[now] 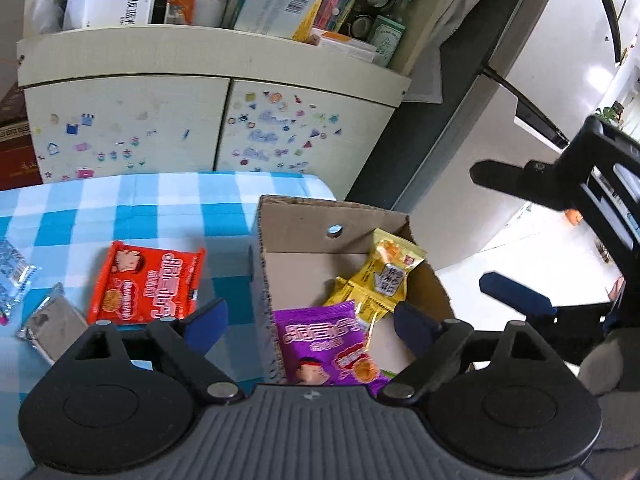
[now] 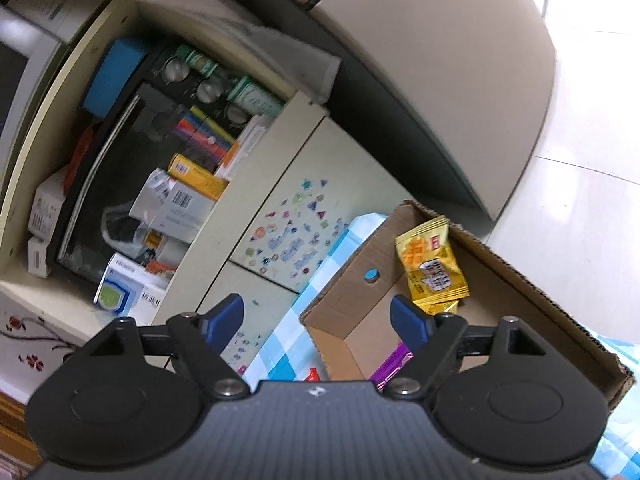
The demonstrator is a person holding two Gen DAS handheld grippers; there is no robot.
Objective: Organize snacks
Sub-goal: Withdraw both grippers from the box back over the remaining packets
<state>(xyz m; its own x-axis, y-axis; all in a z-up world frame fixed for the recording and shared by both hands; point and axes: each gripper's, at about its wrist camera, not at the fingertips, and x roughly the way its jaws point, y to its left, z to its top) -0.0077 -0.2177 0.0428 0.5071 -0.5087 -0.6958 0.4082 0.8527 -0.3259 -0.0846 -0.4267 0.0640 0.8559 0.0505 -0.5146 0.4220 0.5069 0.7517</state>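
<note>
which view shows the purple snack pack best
Left wrist: the purple pack lies in the box, most of its front visible between the fingers. Right wrist shows only a purple sliver behind the gripper.

Both views are bright, lit by daylight from the right; the pale floor point(image 2: 592, 120) blows out to white glare. Fisheye bending curves the cabinet point(image 1: 160, 128) edges strongly toward the frame borders. The right wrist view is slightly motion-smeared; shadows are soft and faint

Both grippers black plastic: left gripper point(image 1: 308, 326), right gripper point(image 2: 318, 322); blue pads point(image 1: 208, 320), silver pivot screws point(image 1: 220, 390), ribbed grey housing point(image 1: 308, 428).
</note>
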